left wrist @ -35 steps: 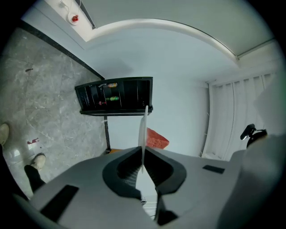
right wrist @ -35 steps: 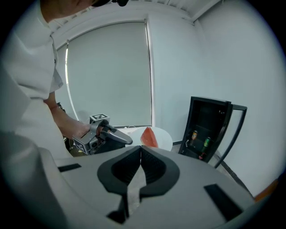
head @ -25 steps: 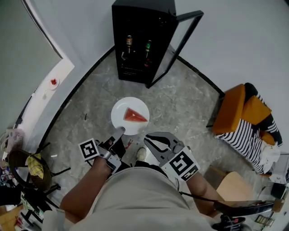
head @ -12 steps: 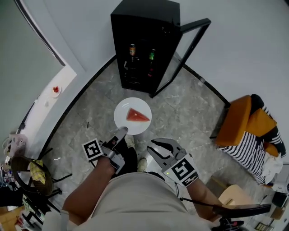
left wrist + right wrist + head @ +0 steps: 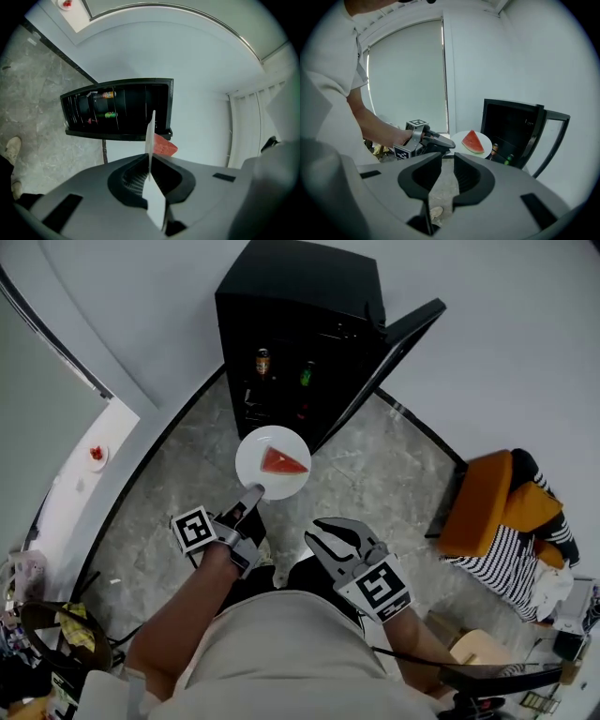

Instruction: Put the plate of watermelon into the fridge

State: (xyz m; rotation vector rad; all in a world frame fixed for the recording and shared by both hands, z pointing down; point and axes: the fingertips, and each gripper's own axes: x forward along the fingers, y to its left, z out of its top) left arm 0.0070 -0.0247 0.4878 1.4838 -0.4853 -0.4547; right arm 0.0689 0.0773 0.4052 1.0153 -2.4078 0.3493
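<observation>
A white plate (image 5: pixel 255 465) carries a red watermelon wedge (image 5: pixel 281 462). My left gripper (image 5: pixel 252 497) is shut on the plate's near rim and holds it level in the air, just in front of the black fridge (image 5: pixel 302 292). The fridge door (image 5: pixel 394 352) stands open to the right, and bottles (image 5: pixel 262 363) show inside. In the left gripper view the plate (image 5: pixel 150 133) is edge-on between the jaws, with the wedge (image 5: pixel 164 146) beyond it. My right gripper (image 5: pixel 334 536) hangs lower at the right, open and holding nothing. From its view I see the plate (image 5: pixel 458 138) beside the fridge (image 5: pixel 511 129).
An orange chair with a striped cloth (image 5: pixel 502 507) stands at the right by the wall. A white ledge at the left bears a small dish with something red (image 5: pixel 97 455). A dark basket (image 5: pixel 47 634) sits at the lower left. The floor is grey marble (image 5: pixel 178 484).
The person has stepped toward the fridge. The left gripper has carried the plate forward to the open fridge front. The right gripper has followed, with nothing in it.
</observation>
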